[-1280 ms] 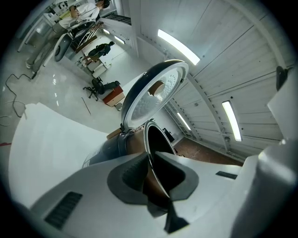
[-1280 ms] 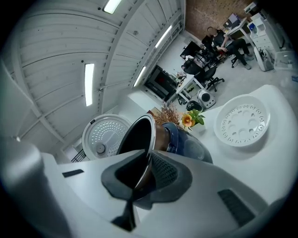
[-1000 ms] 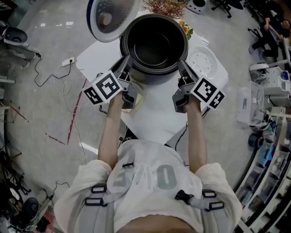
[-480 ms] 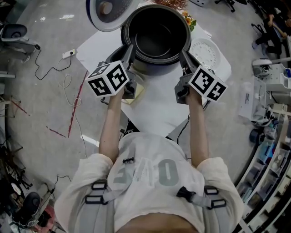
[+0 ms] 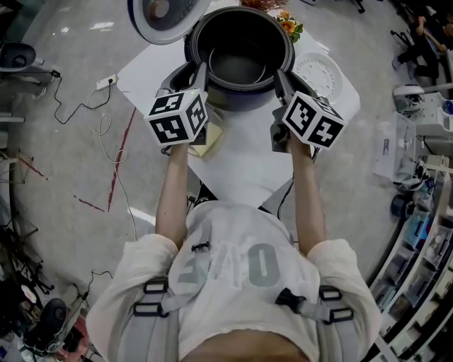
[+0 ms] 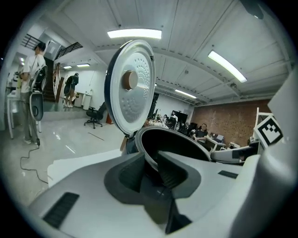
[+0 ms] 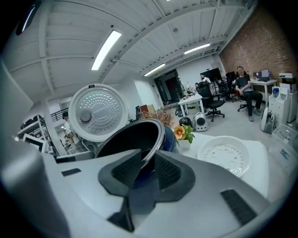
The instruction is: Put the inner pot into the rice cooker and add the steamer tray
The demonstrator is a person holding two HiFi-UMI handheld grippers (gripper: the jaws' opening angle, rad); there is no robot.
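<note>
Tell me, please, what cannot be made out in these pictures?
Dark rice cooker body: head view, mostly covered by the black round inner pot.
White round cooker lid: head view, cut off by the top edge.
Seated person: right gripper view, too small for detail.

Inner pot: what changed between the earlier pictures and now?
The jaws of the left gripper and the right gripper have just been opening, letting go of the inner pot, its rim between their pads. Both grippers rolled. The pot, the open lid and the steamer tray kept their places.
</note>
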